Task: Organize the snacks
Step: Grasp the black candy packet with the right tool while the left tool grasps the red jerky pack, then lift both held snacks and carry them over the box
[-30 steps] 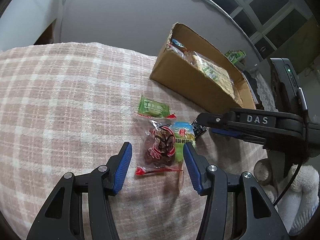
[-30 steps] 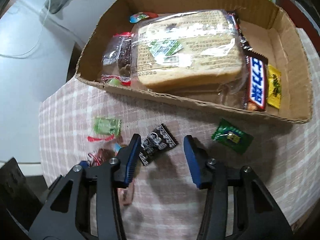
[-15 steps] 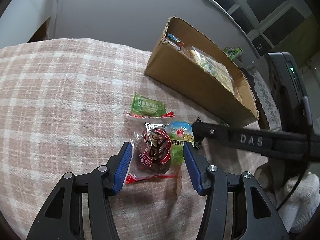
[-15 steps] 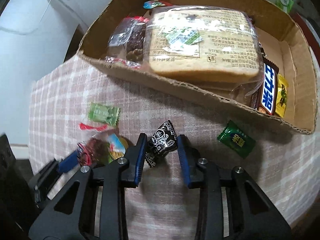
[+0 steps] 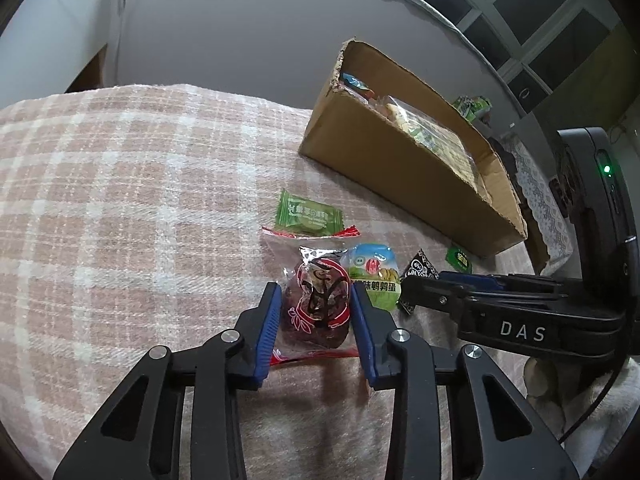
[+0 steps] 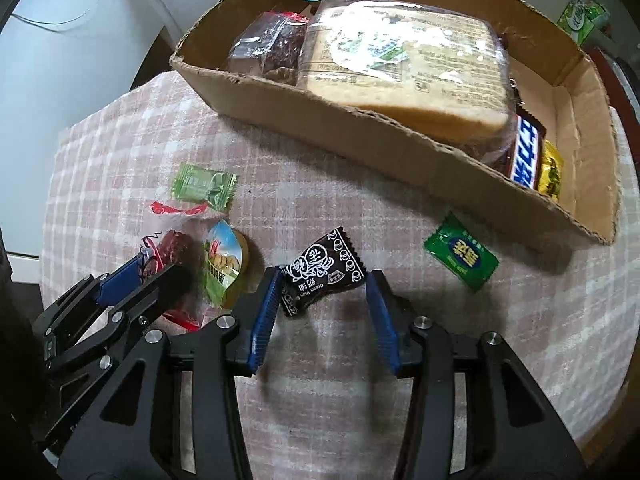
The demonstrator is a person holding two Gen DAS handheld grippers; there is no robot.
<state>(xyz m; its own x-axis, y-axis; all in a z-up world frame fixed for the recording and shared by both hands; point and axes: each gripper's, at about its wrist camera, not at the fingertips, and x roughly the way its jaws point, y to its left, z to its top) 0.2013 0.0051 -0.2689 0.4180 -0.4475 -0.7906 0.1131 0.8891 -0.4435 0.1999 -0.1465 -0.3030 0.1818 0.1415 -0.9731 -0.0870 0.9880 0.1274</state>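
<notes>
Snacks lie loose on the plaid cloth, short of the cardboard box. My left gripper has its fingers pressed against both sides of the red date packet, long axis running away from me. My right gripper stands wide, straddling the black candy, which lies crosswise and touches only the left finger. The box's torn near wall lies ahead of both; open cloth lies between, and the green candy sits just right.
</notes>
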